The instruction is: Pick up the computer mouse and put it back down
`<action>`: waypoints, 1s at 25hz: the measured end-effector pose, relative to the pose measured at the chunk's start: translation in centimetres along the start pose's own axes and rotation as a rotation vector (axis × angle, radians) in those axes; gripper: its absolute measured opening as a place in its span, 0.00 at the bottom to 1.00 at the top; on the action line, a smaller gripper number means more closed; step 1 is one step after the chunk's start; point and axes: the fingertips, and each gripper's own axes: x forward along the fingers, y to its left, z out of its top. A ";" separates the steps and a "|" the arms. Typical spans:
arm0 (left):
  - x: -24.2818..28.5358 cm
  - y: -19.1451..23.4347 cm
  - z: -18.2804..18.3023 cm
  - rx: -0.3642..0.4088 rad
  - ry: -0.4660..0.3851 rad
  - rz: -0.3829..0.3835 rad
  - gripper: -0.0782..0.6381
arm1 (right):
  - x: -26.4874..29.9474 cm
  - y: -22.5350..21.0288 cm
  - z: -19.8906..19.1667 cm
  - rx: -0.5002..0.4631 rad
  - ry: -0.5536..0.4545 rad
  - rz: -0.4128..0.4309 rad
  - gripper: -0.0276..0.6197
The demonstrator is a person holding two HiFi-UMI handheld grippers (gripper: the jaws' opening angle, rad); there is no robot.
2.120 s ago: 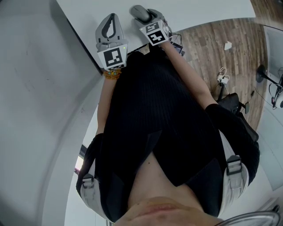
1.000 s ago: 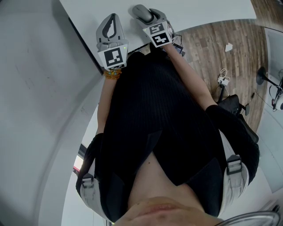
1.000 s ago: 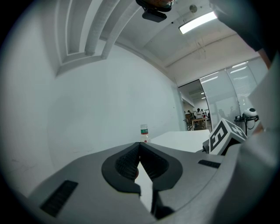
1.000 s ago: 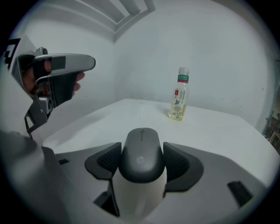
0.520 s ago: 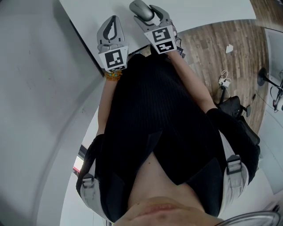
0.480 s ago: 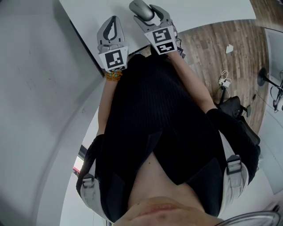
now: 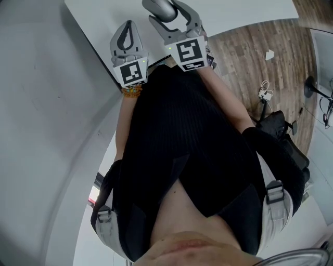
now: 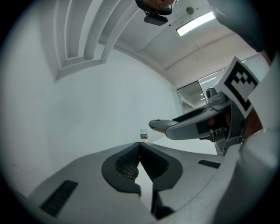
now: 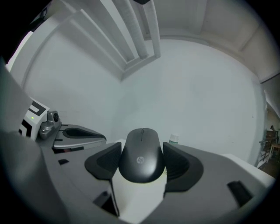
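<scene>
A dark grey computer mouse [image 9: 141, 154] sits clamped between the two jaws of my right gripper [image 9: 142, 158], held up off the white table [image 7: 229, 13]. In the head view the mouse [image 7: 158, 7] pokes out past the right gripper [image 7: 165, 14] at the top edge. My left gripper [image 7: 124, 37] is beside it to the left, over the table's near edge, jaws pressed together with nothing in them. In the left gripper view its pads [image 8: 131, 161] meet, and the right gripper [image 8: 192, 124] shows to the right.
A small bottle with a green label [image 9: 173, 139] stands far back on the table; the bottle [image 8: 143, 135] shows small in the left gripper view too. Wooden floor [image 7: 250, 57] with cables and a stand lies to the right. A pale wall fills the left.
My right gripper has risen with the mouse in it, toward the top of the head view. The left gripper has shifted only slightly.
</scene>
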 end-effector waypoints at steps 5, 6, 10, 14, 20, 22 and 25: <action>-0.1 0.3 -0.2 0.001 0.006 0.014 0.12 | -0.3 -0.1 0.7 -0.020 -0.027 -0.021 0.48; -0.1 0.3 -0.2 0.004 0.004 0.015 0.11 | -0.3 0.0 0.8 -0.028 -0.031 -0.024 0.48; 0.0 0.2 0.2 0.004 -0.003 0.016 0.11 | -0.4 0.1 1.0 -0.016 -0.045 -0.022 0.48; 0.0 0.3 0.3 0.007 -0.003 0.009 0.12 | -0.4 0.0 1.4 0.001 -0.065 -0.038 0.48; -0.1 0.7 -0.1 0.007 0.001 0.016 0.11 | 0.0 0.5 1.6 0.012 -0.084 -0.042 0.48; -0.1 0.7 0.1 0.006 -0.001 0.018 0.11 | -0.1 0.4 1.7 0.009 -0.085 -0.041 0.48; -0.1 0.7 -0.1 0.008 -0.006 0.016 0.11 | -0.1 0.3 2.0 0.014 -0.104 -0.049 0.48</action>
